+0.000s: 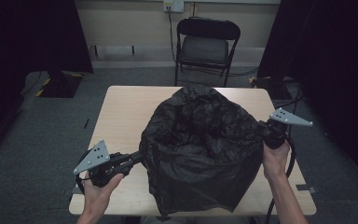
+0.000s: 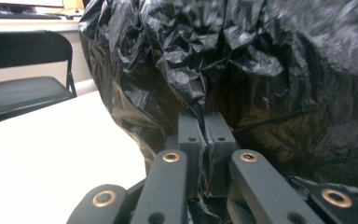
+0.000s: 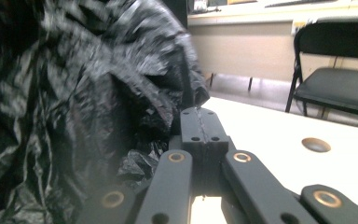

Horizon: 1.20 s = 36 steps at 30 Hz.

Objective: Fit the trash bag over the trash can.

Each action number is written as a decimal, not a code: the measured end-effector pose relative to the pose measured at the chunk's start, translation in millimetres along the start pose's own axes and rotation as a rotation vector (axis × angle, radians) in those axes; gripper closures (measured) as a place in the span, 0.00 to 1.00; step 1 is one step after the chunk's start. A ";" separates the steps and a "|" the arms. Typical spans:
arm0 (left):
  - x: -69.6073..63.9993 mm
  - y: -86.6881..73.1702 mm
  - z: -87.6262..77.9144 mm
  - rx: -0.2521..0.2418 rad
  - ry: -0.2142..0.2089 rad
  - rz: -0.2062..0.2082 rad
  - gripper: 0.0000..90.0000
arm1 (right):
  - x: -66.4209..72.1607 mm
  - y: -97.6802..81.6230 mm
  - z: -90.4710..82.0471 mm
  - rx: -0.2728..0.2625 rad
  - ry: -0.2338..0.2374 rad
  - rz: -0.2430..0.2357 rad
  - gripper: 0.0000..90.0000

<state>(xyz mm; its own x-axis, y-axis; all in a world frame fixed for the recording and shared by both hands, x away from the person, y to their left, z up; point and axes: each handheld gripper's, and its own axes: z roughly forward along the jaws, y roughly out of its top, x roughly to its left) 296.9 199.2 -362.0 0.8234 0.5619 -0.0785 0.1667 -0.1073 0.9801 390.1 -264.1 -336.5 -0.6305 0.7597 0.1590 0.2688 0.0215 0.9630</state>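
The left gripper [image 2: 205,122] is clamped on a fold of the black plastic bag [image 1: 200,144], which stands mid-table [image 1: 121,107] between both hands. The right gripper [image 3: 199,122] pinches the opposite rim. The bag's mouth spans left to right between them, so spreading it means pulling outward.

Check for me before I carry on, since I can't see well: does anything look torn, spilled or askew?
Nothing stands out. The black bag sits crumpled but whole on the table, pinched at its sides by the left gripper and right gripper.
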 end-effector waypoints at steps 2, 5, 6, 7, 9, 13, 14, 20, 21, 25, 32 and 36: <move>2.2 -3.5 -1.0 0.006 0.009 -0.012 0.97 | -2.7 -8.1 2.5 0.012 0.020 0.022 1.00; 8.8 -9.8 -5.1 0.014 0.024 -0.034 0.97 | -5.7 -15.0 1.9 0.027 0.011 0.014 1.00; 10.2 -11.1 -6.0 0.017 0.026 -0.036 0.97 | -6.8 -15.8 0.1 0.021 0.019 0.016 1.00; 11.2 -12.3 -6.9 0.022 0.028 -0.038 0.95 | -7.6 -15.9 -1.8 0.016 0.027 0.017 0.98; 11.6 -13.1 -9.4 0.019 0.041 -0.044 0.82 | -9.5 -14.1 -7.3 0.002 0.034 0.022 0.78; 9.9 -5.5 -18.9 -0.034 0.033 -0.056 0.63 | -9.4 -5.1 -29.8 -0.056 -0.003 0.015 0.54; 8.7 -1.1 -21.6 -0.049 0.047 -0.054 0.58 | -9.6 -3.3 -34.4 -0.068 -0.003 0.012 0.53; 4.5 10.0 -26.6 -0.081 0.058 -0.037 0.45 | -4.5 7.5 -66.5 -0.132 -0.075 -0.024 0.41; 4.2 11.3 -26.8 -0.088 0.054 -0.038 0.44 | -3.2 9.1 -71.4 -0.128 -0.073 -0.018 0.39; 2.7 16.7 -25.2 -0.112 0.048 -0.052 0.40 | 8.3 10.4 -92.6 -0.130 -0.029 -0.056 0.31; 2.0 19.7 -21.5 -0.095 0.024 -0.041 0.35 | 32.3 9.1 -121.0 -0.210 0.102 -0.072 0.20; 0.8 14.4 -15.6 -0.060 0.008 -0.024 0.39 | 49.0 5.7 -124.0 -0.195 0.197 -0.105 0.19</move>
<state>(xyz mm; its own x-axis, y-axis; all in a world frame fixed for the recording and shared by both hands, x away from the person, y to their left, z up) 291.4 210.9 -345.1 0.8152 0.5704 -0.1009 0.1535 -0.0448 0.9871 270.4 -307.4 -296.1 -0.7819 0.6186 0.0775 0.0621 -0.0464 0.9970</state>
